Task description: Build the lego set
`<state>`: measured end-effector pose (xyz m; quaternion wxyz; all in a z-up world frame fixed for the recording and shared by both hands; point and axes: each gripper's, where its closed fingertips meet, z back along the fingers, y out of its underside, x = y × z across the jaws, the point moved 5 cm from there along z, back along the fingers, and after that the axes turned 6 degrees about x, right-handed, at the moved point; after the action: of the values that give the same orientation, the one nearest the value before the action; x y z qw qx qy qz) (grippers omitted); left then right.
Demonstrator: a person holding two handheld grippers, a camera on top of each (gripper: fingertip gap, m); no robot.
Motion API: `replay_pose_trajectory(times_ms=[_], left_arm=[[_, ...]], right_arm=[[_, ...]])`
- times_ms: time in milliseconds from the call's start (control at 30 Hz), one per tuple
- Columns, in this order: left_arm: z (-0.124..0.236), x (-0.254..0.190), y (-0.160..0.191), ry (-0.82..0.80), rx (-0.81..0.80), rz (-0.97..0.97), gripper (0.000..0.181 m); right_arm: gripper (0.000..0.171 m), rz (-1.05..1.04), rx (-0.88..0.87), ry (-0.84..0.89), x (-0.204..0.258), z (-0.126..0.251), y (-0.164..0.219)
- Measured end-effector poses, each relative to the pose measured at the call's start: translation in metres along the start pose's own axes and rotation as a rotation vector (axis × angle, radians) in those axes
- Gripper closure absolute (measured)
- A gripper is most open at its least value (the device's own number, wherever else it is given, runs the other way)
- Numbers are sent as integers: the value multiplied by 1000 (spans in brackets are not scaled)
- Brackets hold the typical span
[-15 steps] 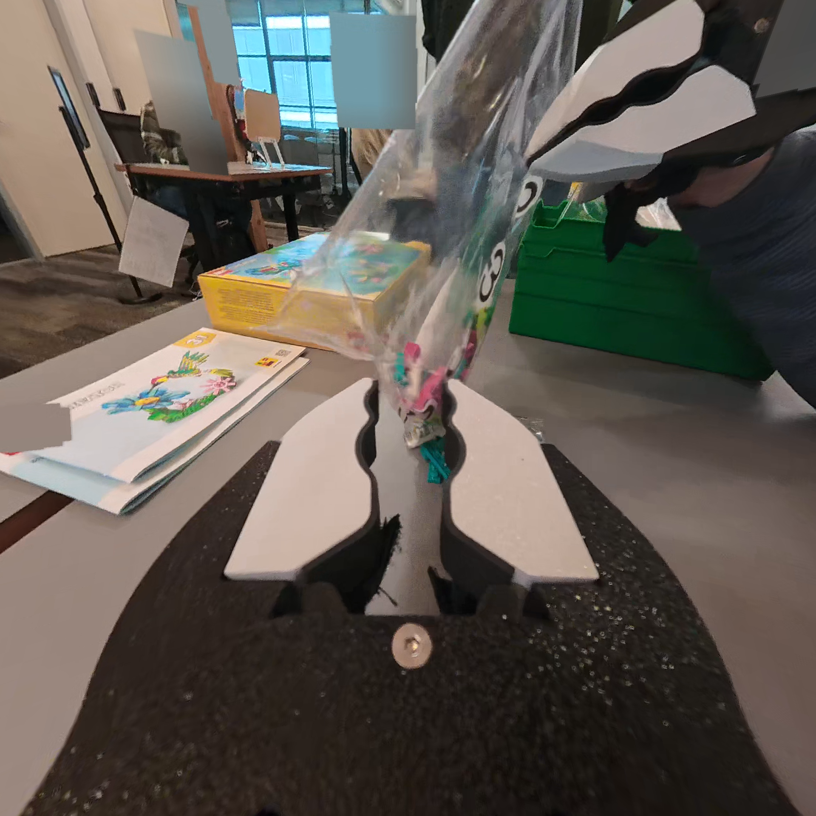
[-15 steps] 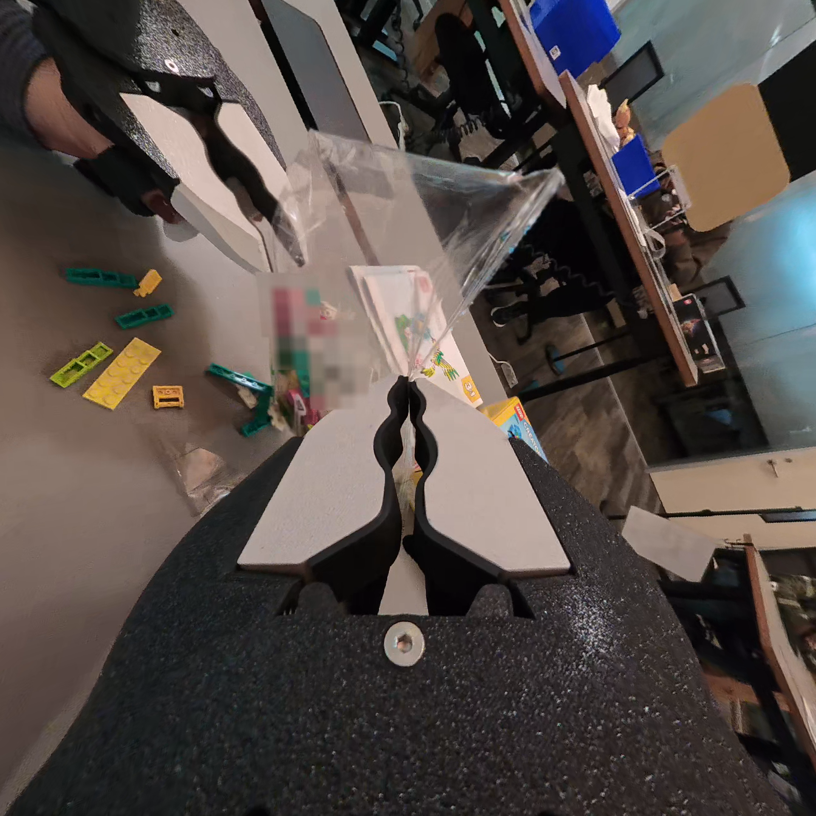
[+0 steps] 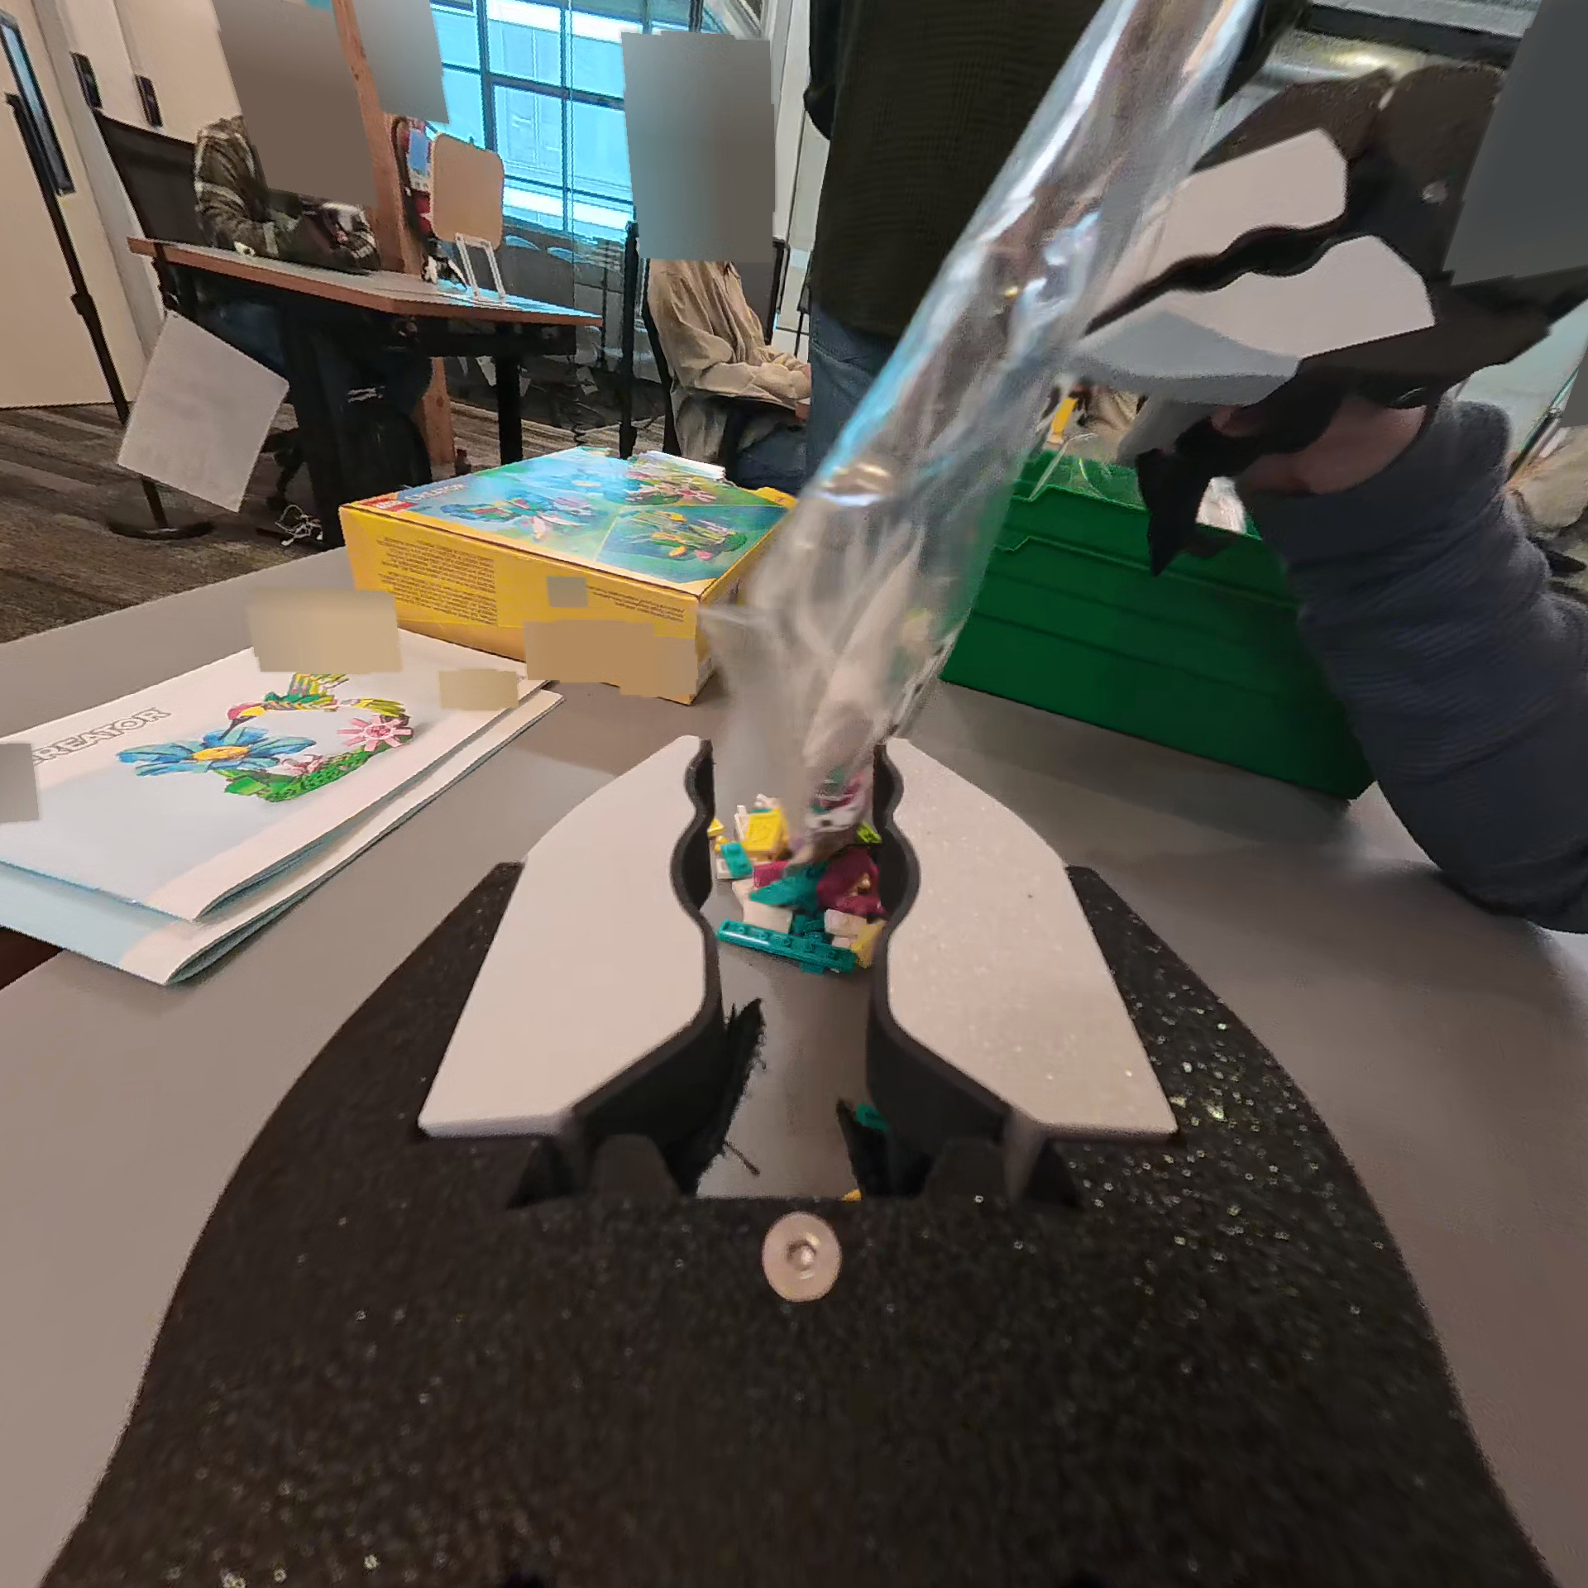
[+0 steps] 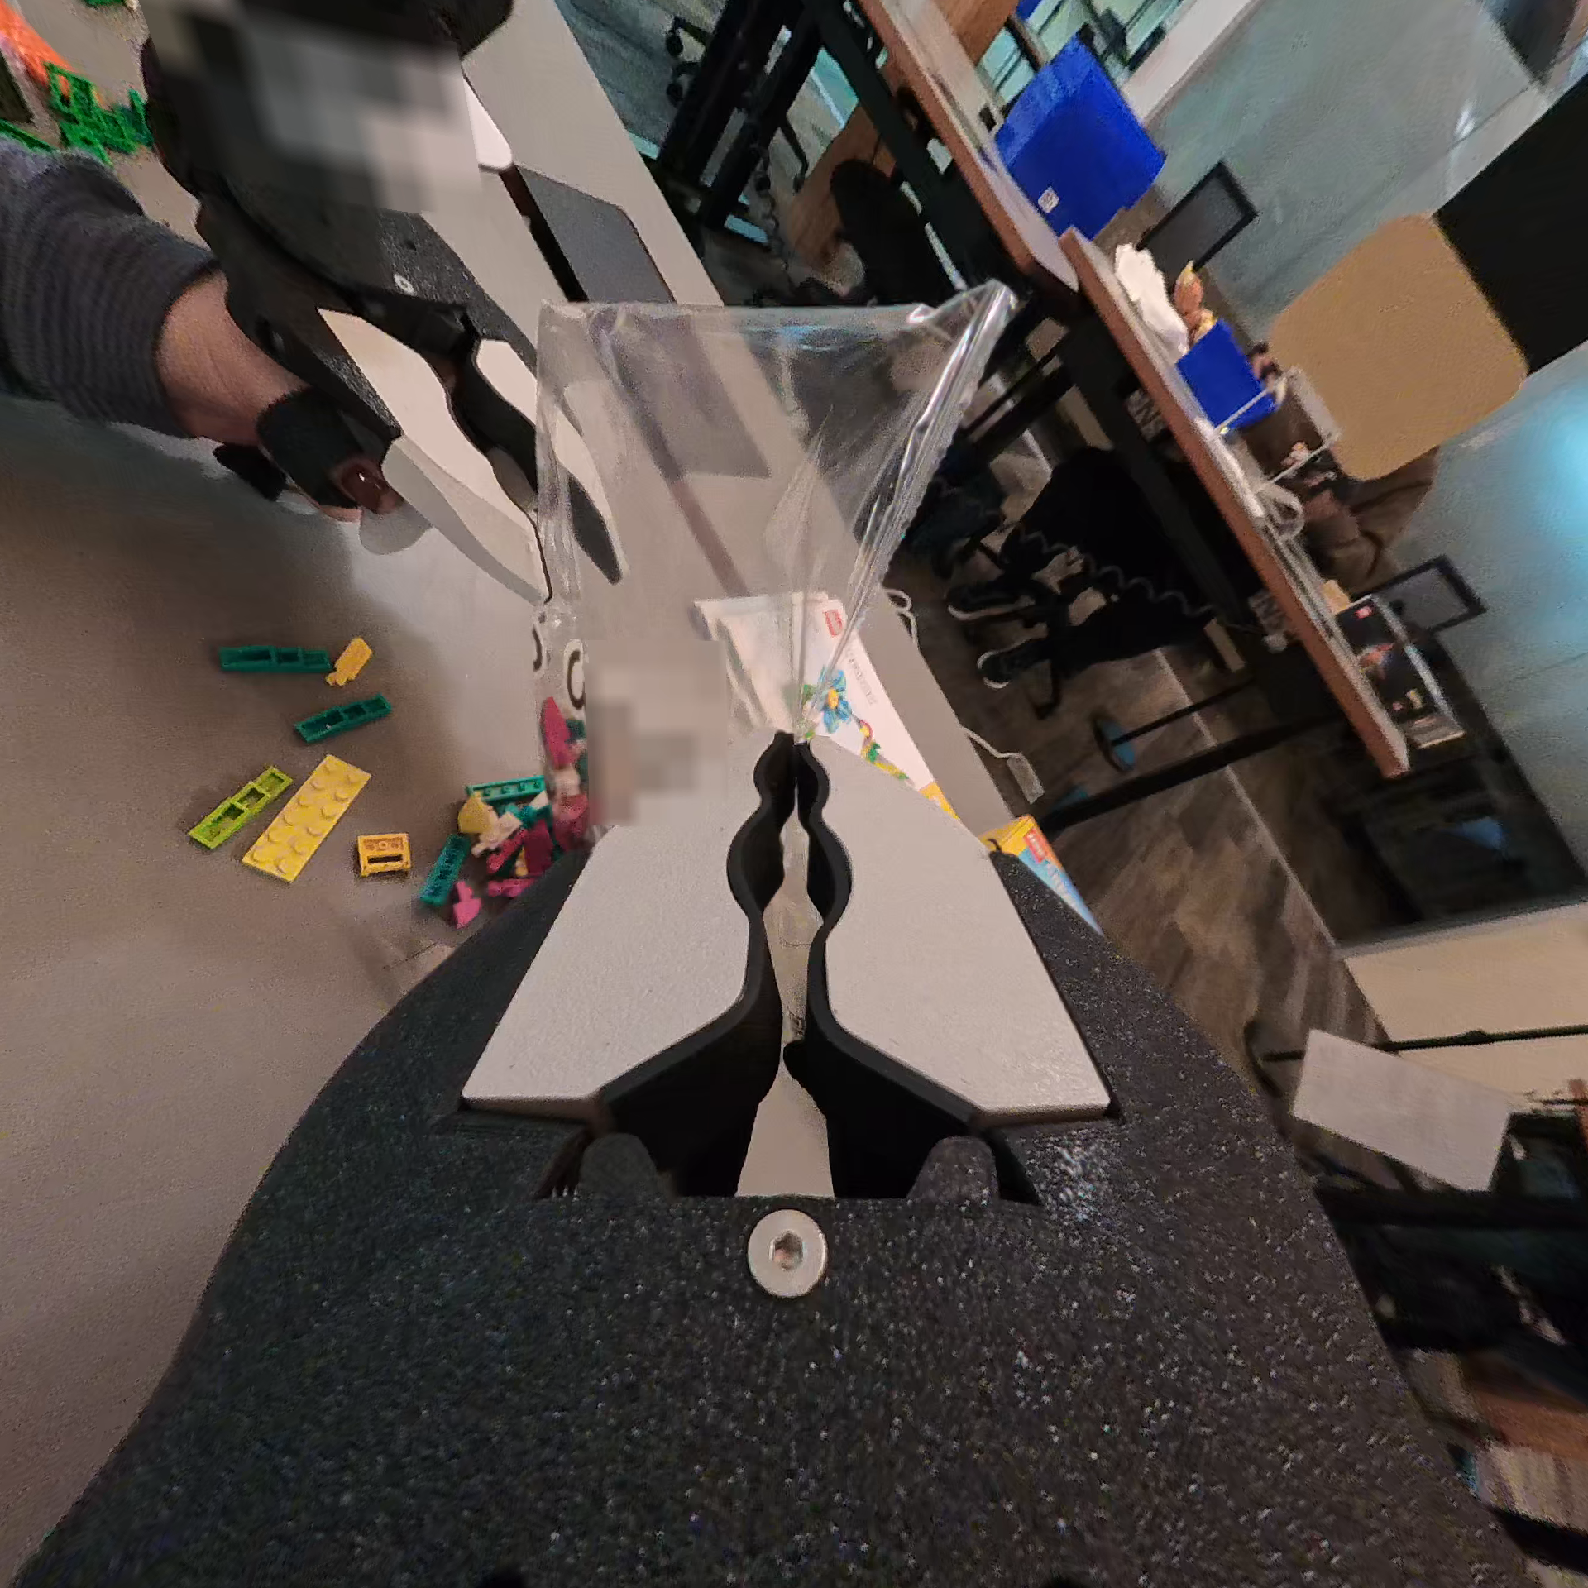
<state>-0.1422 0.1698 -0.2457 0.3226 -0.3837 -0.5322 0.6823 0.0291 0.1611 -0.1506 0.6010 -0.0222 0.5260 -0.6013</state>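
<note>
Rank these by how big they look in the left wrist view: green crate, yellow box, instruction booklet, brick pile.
1. Instruction booklet, though it lies nearer the camera, so its lead is unsure.
2. Green crate and yellow box look about alike; the bag and a sleeve hide part of the crate.
3. Brick pile, clearly smallest.

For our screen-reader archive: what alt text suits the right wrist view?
The right tool, shut, pinches a corner of a clear plastic bag tipped over a grey table, spilling small bricks. The open left tool hovers beside the bag.
</note>
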Motion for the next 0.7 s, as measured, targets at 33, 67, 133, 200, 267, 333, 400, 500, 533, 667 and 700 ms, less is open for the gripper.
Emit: replay_pose_trajectory(times_ms=[33, 67, 133, 200, 267, 333, 400, 500, 533, 667, 700], left_arm=[[0, 0, 1, 1, 3, 4, 148], [-1, 0, 2, 3, 6, 11, 150], [-3, -2, 4, 12, 11, 20, 153], [-4, -4, 6, 6, 16, 23, 155], [-6, -6, 6, 8, 20, 23, 156], [-7, -8, 7, 7, 15, 37, 156], [-9, -8, 9, 3, 10, 64, 155], [-13, -9, 13, 12, 29, 71, 153], [-13, -9, 13, 11, 34, 70, 153], [-11, -8, 13, 9, 30, 78, 154], [-10, -7, 12, 6, 25, 81, 154]], right_arm=[[171, -22, 26, -14, 0, -3, 5], [171, -27, 40, -16, 0, -4, 6], [171, -9, 3, -5, 1, 0, 1], [171, -25, 18, -16, 1, 0, 2], [171, -17, 13, 2, -1, 2, 1], [171, -32, -5, -8, 0, 4, 0], [171, -49, 48, -2, -2, 1, 6], [171, -37, -6, 40, -5, 12, -3], [171, -62, -9, 20, -6, 12, -2], [171, -91, 51, 24, -11, 7, 11], [171, -105, 18, 17, -11, 10, 8]])
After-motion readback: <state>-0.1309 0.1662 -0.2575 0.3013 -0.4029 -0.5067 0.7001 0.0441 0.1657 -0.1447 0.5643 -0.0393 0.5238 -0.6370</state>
